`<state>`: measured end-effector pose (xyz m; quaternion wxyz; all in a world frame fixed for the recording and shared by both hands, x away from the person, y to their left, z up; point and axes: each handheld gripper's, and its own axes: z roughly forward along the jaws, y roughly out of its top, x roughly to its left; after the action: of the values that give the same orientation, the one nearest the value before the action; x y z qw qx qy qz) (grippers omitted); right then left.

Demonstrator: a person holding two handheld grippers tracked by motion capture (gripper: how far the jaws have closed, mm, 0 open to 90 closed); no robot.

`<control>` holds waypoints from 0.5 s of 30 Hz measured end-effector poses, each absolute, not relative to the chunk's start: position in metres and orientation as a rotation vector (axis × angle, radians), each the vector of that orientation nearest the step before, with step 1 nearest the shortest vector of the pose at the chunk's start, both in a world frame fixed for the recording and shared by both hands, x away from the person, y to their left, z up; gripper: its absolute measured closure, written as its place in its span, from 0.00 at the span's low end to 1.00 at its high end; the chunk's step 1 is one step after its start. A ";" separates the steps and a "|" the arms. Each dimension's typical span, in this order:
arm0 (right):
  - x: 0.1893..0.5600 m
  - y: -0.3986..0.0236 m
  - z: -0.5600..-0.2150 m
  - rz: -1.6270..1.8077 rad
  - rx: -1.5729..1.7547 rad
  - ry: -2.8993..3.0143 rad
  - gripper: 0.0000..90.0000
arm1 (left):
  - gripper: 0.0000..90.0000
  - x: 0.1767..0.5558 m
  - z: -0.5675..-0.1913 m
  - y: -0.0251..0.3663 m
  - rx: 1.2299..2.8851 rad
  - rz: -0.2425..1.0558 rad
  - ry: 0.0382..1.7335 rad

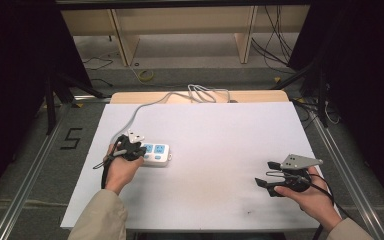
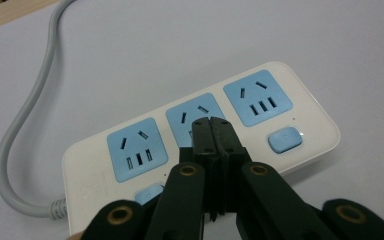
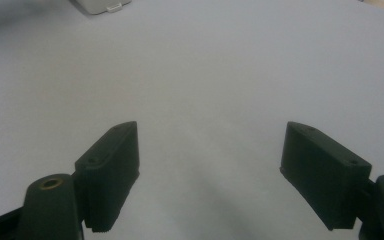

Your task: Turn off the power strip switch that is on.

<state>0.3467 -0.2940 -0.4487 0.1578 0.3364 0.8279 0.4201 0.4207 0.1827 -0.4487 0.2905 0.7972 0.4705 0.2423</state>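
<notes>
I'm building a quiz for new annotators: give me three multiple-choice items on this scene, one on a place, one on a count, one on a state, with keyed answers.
1. Where does the power strip lie on the white table?
A. near its left edge, by the left tongs
B. at its middle
C. beside the right tongs

2. How many blue socket faces does the power strip carry?
A. one
B. three
C. five

3. How do the right tongs stand?
A. shut on the grey cord
B. shut with nothing between
C. open over bare table

Answers:
1 A, the high view shows the strip under the left tongs at the table's left side.
2 B, the left gripper view shows three blue faces in a row.
3 C, the right gripper view shows the jaws wide apart with plain white surface between them.
</notes>
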 end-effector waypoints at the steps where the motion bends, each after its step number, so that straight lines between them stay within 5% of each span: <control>1: 0.347 -0.294 -0.449 1.201 0.962 2.369 0.26 | 1.00 0.421 -0.449 0.182 2.134 0.640 1.255; 15: 0.346 -0.294 -0.449 1.198 0.968 2.374 0.26 | 1.00 0.425 -0.454 0.178 2.169 0.612 1.252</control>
<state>0.3465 -0.2937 -0.4495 0.1551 0.3378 0.8288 0.4183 0.4249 0.1781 -0.4537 0.2780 0.8083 0.4663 0.2280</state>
